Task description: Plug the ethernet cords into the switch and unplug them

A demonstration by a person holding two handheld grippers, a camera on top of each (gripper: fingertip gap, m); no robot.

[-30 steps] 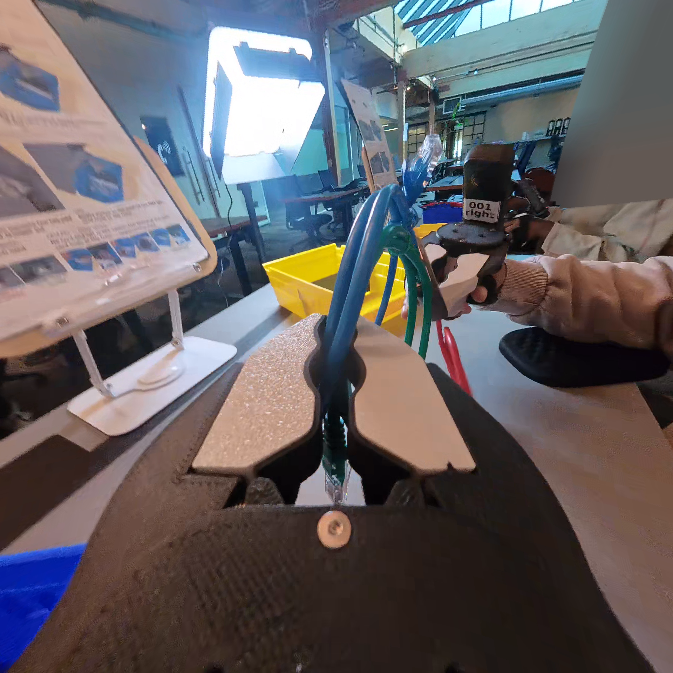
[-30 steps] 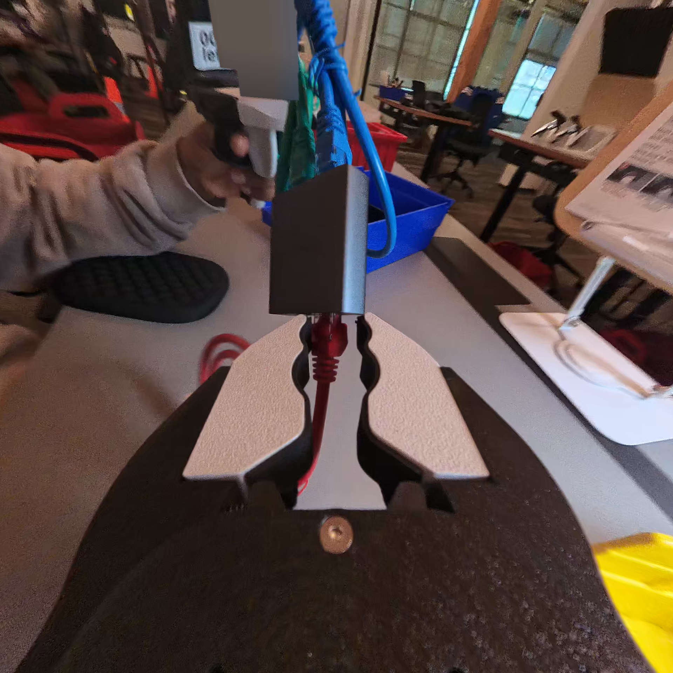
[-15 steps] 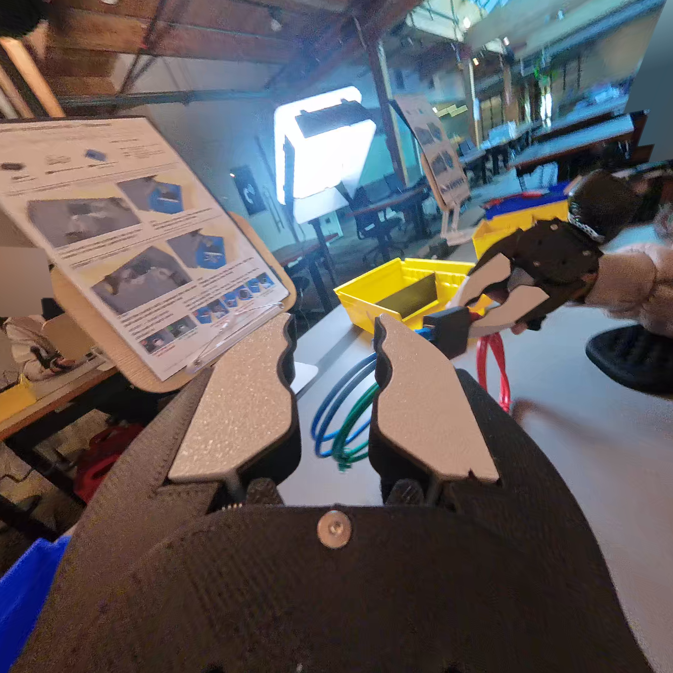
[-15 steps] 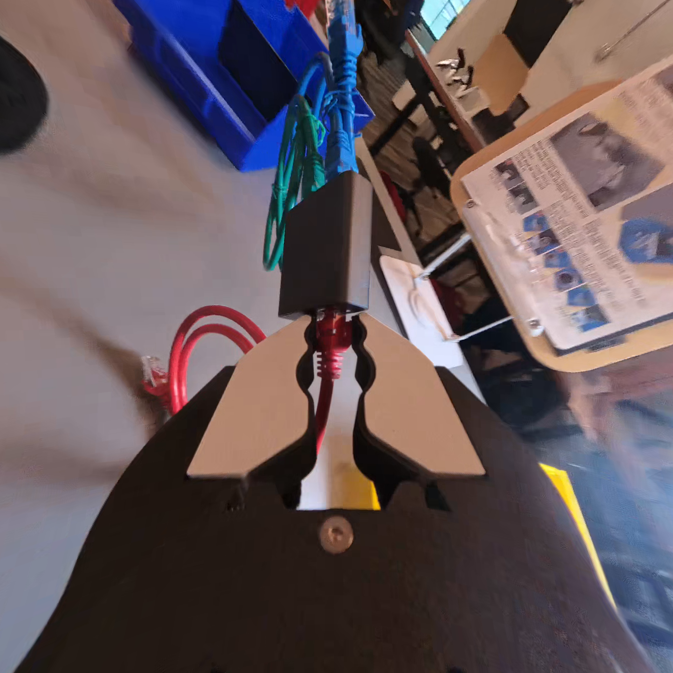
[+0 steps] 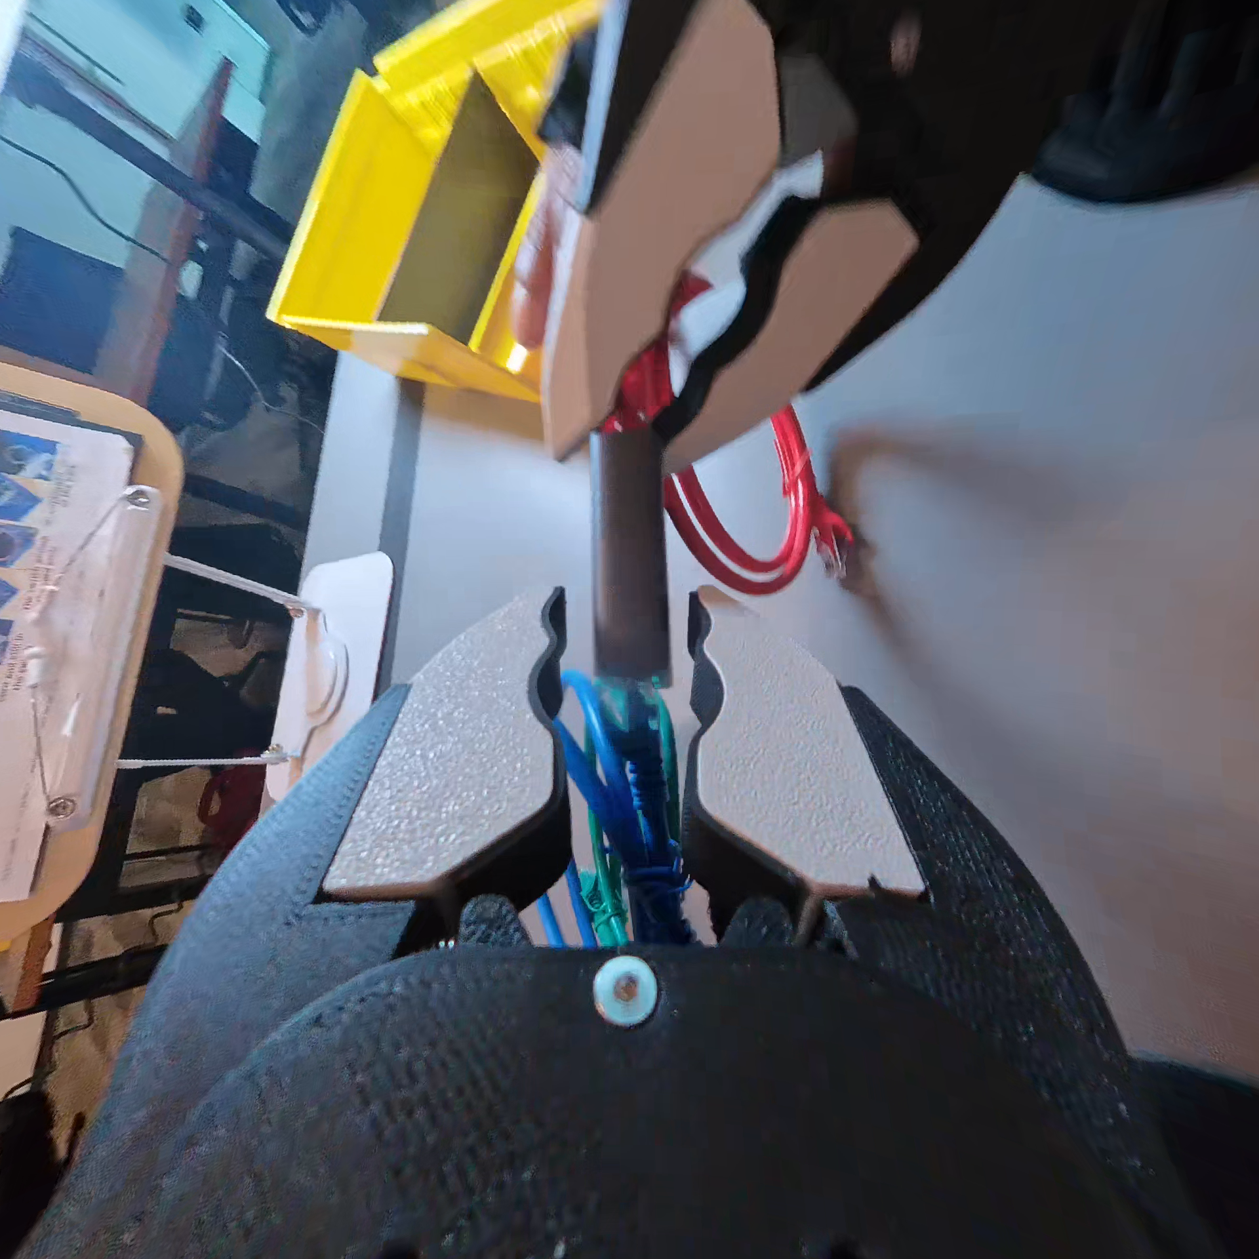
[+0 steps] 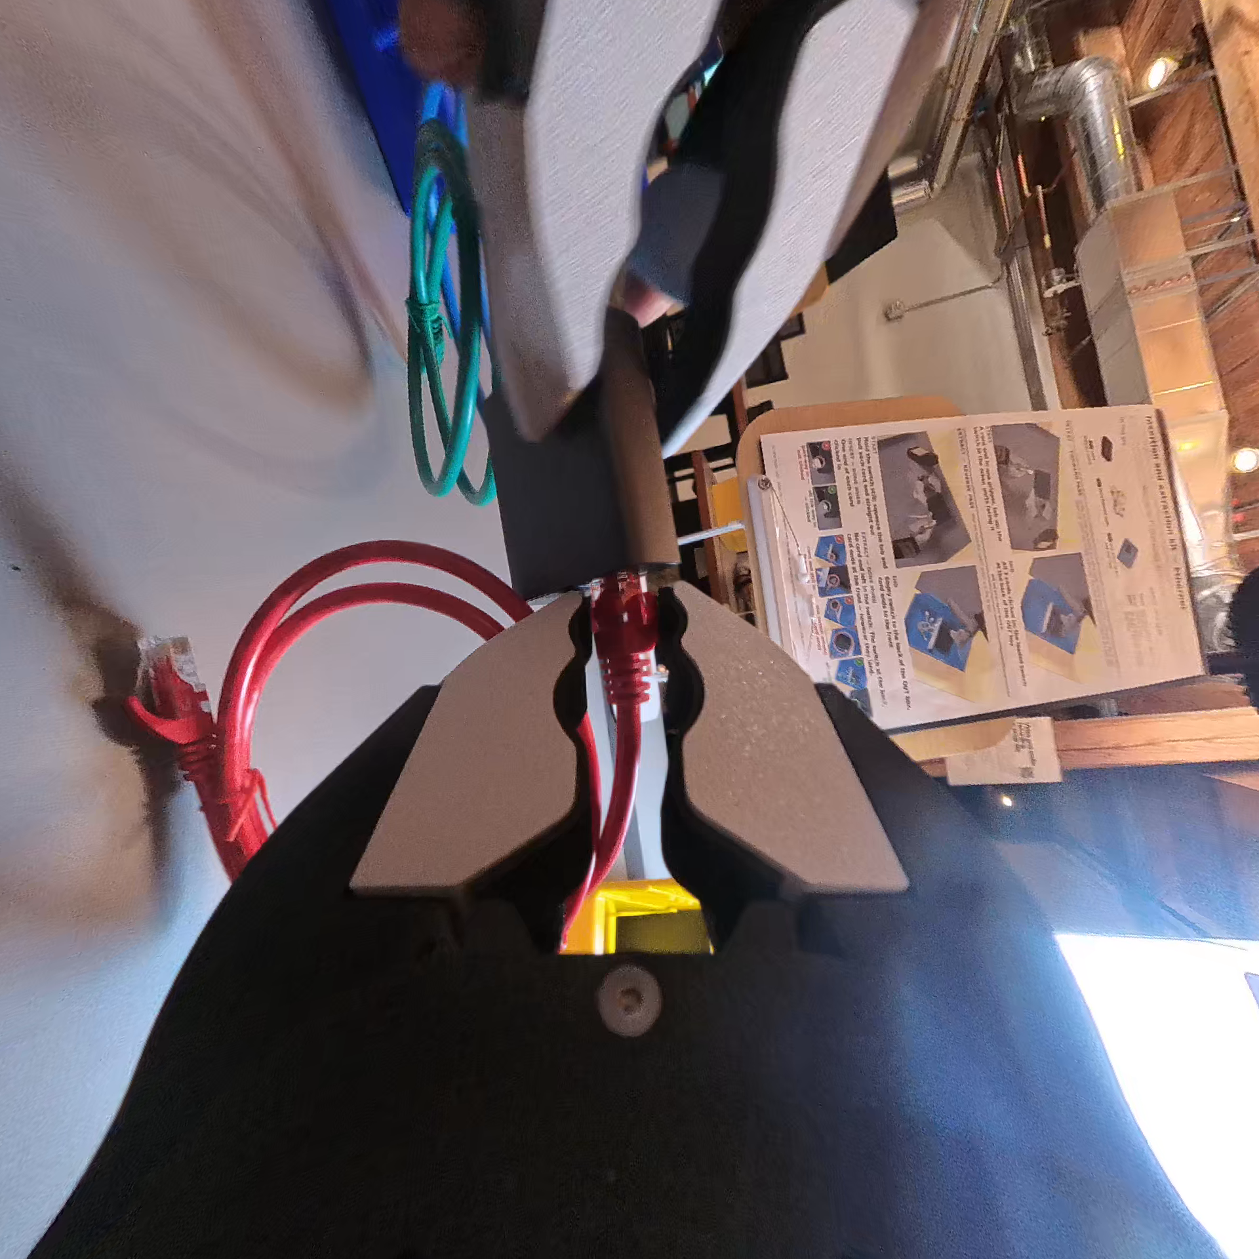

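The dark switch (image 5: 630,545) hangs in the air between both grippers. My right gripper (image 6: 623,599) is shut on the red cord's plug (image 6: 627,640), which sits in the near end of the switch (image 6: 565,490). The rest of the red cord (image 6: 286,613) coils on the table, with its other plug loose. My left gripper (image 5: 627,599) is open, its fingers on either side of the switch's other end, apart from it. Blue cords (image 5: 613,763) and a green cord (image 5: 599,865) run from that end back between its fingers. The green cord's loop (image 6: 443,381) hangs beside the switch.
A yellow bin (image 5: 354,204) stands at the table's far edge. An instruction sheet on a wooden board (image 6: 988,558) stands on a white base (image 5: 340,654) beside the table. The grey table top (image 5: 1022,681) lies under both grippers. The grippers' ends are close to 4 cm from one another.
My left gripper let go of the blue and green cords, opened, and swung round to straddle the switch's cord end. My right gripper kept hold of the red plug and turned with the switch.
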